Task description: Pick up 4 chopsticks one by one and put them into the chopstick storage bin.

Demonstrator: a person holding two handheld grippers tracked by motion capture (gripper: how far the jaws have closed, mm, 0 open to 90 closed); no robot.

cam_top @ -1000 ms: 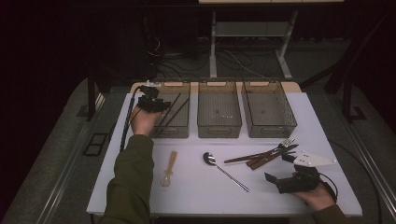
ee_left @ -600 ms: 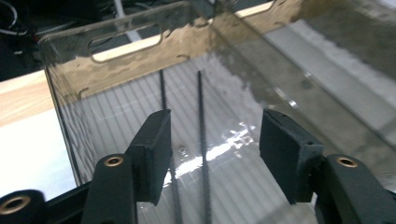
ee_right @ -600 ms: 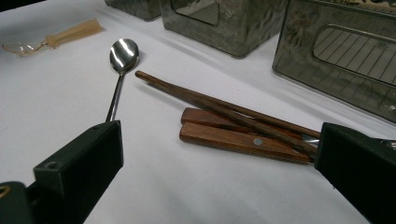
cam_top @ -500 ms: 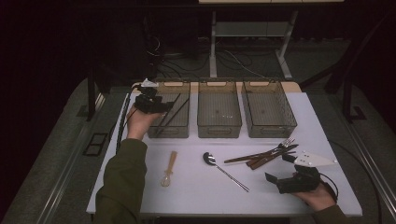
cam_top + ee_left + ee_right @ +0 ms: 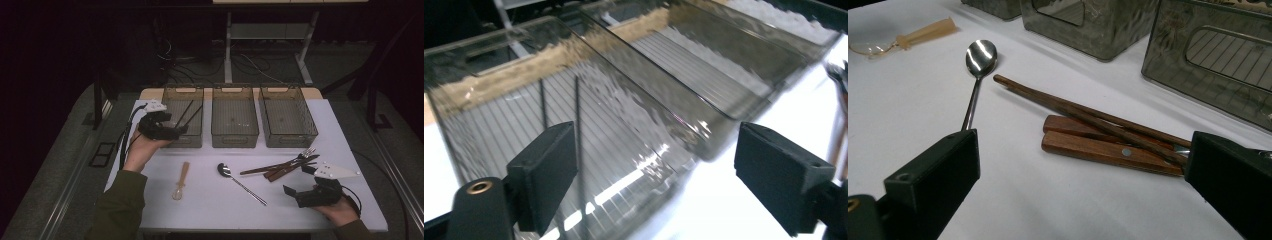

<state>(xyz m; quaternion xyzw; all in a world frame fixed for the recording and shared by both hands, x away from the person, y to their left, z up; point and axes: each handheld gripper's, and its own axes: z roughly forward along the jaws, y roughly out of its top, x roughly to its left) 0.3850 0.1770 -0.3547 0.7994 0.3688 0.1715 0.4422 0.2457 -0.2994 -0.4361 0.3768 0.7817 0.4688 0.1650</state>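
The left gripper (image 5: 172,131) has just been opening its jaws; in its own view they stand wide apart with nothing between them. Beyond and below them lies the left bin (image 5: 489,125), a smoky clear box, and two thin dark chopsticks (image 5: 576,125) rest inside it, leaning along its ribbed floor. From above, the gripper sits just at that bin's near left corner (image 5: 195,141), and the chopsticks (image 5: 186,114) slant up against the bin's inner wall, apart from the jaws.

The right gripper (image 5: 295,195) rests low on the white surface (image 5: 210,200) near its right front edge, jaws wide open and holding nothing. Ahead of its jaws, in its own view, lie two wooden-handled utensils (image 5: 1098,145) with a pair of brown chopsticks (image 5: 1083,112) laid across them, close to the right-hand jaw but not between the pads. A metal spoon (image 5: 979,60) lies farther out, and a pale plastic spoon (image 5: 903,39) beyond it. The middle bin (image 5: 235,117) and right bin (image 5: 287,117) stand in a row beside the left one.
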